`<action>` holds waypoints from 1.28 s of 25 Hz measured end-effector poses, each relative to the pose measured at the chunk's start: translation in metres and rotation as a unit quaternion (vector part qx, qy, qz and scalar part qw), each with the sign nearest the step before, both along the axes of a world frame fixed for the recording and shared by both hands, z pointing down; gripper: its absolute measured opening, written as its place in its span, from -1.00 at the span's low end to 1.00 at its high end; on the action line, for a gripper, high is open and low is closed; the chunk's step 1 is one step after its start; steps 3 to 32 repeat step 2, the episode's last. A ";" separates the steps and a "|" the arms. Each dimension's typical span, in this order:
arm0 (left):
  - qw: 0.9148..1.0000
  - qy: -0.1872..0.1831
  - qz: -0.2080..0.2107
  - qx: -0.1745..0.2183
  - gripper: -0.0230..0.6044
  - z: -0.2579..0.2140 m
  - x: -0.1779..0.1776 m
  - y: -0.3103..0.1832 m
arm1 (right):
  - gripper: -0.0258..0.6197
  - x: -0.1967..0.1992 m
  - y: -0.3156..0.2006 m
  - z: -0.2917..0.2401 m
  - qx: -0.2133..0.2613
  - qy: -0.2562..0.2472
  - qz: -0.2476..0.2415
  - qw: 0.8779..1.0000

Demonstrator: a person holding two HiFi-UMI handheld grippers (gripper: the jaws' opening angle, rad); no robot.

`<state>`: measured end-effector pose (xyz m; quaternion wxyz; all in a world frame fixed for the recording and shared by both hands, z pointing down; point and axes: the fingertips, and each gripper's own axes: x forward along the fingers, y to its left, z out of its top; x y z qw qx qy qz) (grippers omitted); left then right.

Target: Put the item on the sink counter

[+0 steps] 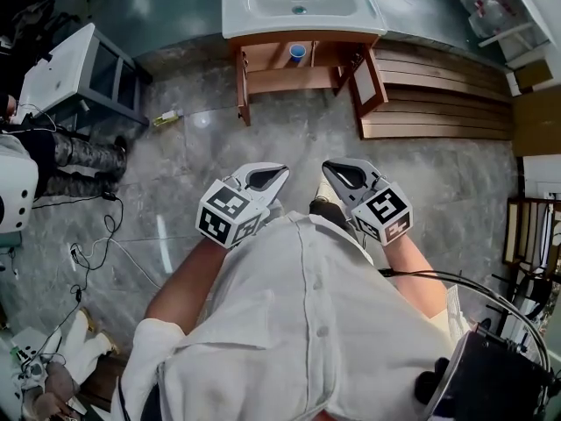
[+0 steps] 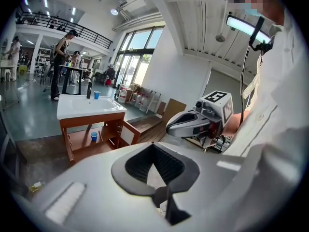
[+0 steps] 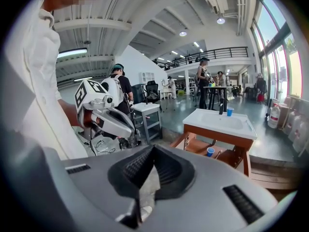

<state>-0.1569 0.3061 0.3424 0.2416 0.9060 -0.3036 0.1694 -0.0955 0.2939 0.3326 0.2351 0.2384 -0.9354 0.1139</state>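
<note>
The small blue cup (image 1: 298, 53) stands upright near the top centre of the head view, on the shelf inside the wooden cabinet (image 1: 273, 81) under the sink counter (image 1: 238, 17). It is a plain, short, tapered cup, bright blue outside with a paler inside at its open mouth, and nothing touches it. Both cabinet doors (image 1: 369, 81) hang open, so the cup shows clearly in the opening, a little right of the shelf's middle.

The counter is white with an oval basin sunk into it. In the right gripper view a second blue cup (image 3: 230, 111) stands on top of it, just beside a dark tap (image 3: 221, 106).

Both grippers sit low in the middle of the head view, close to the person's white shirt (image 1: 307, 323) and well apart from the cabinet. The left gripper (image 1: 280, 174) has its jaws together with nothing between them; its own view shows the ribbed pads meeting at the tip. The right gripper (image 1: 327, 167) is the same, with jaws closed and empty. The two point toward the sink side by side, near each other but not touching.

A small yellowish object (image 1: 166, 117) lies on the grey floor at the upper left, left of the cabinet.
</note>
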 end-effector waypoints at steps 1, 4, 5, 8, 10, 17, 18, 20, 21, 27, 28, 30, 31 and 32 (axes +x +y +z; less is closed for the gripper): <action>1.000 0.000 0.000 0.001 -0.91 0.000 -0.001 0.001 | -0.91 -0.002 0.000 0.000 0.001 0.001 -0.001 1.000; 1.000 0.001 0.000 0.002 -0.91 0.000 -0.002 0.001 | -0.91 -0.004 0.001 0.000 0.001 0.001 -0.002 1.000; 1.000 0.001 0.000 0.002 -0.91 0.000 -0.002 0.001 | -0.91 -0.004 0.001 0.000 0.001 0.001 -0.002 1.000; 1.000 0.001 0.000 0.002 -0.91 0.000 -0.002 0.001 | -0.91 -0.004 0.001 0.000 0.001 0.001 -0.002 1.000; 1.000 0.001 0.000 0.002 -0.91 0.000 -0.002 0.001 | -0.91 -0.004 0.001 0.000 0.001 0.001 -0.002 1.000; 1.000 0.001 0.000 0.002 -0.91 0.000 -0.002 0.001 | -0.91 -0.004 0.001 0.000 0.001 0.001 -0.002 1.000; 1.000 0.001 0.000 0.002 -0.91 0.000 -0.002 0.001 | -0.91 -0.004 0.001 0.000 0.001 0.001 -0.002 1.000; 1.000 0.001 0.000 0.002 -0.91 0.000 -0.002 0.001 | -0.91 -0.004 0.001 0.000 0.001 0.001 -0.002 1.000; 1.000 0.001 0.000 0.002 -0.91 0.000 -0.002 0.001 | -0.91 -0.004 0.001 0.000 0.001 0.001 -0.002 1.000; 1.000 0.001 0.000 0.002 -0.91 0.000 -0.002 0.001 | -0.91 -0.004 0.001 0.000 0.001 0.001 -0.002 1.000; 1.000 0.001 0.000 0.002 -0.91 0.000 -0.002 0.001 | -0.91 -0.004 0.001 0.000 0.001 0.001 -0.002 1.000; 1.000 0.001 0.000 0.002 -0.91 0.000 -0.002 0.001 | -0.91 -0.004 0.001 0.000 0.001 0.001 -0.002 1.000; 1.000 0.001 0.000 0.002 -0.91 0.000 -0.002 0.001 | -0.91 -0.004 0.001 0.000 0.001 0.001 -0.002 1.000; 1.000 0.001 0.000 0.002 -0.91 0.000 -0.002 0.001 | -0.91 -0.004 0.001 0.000 0.001 0.001 -0.002 1.000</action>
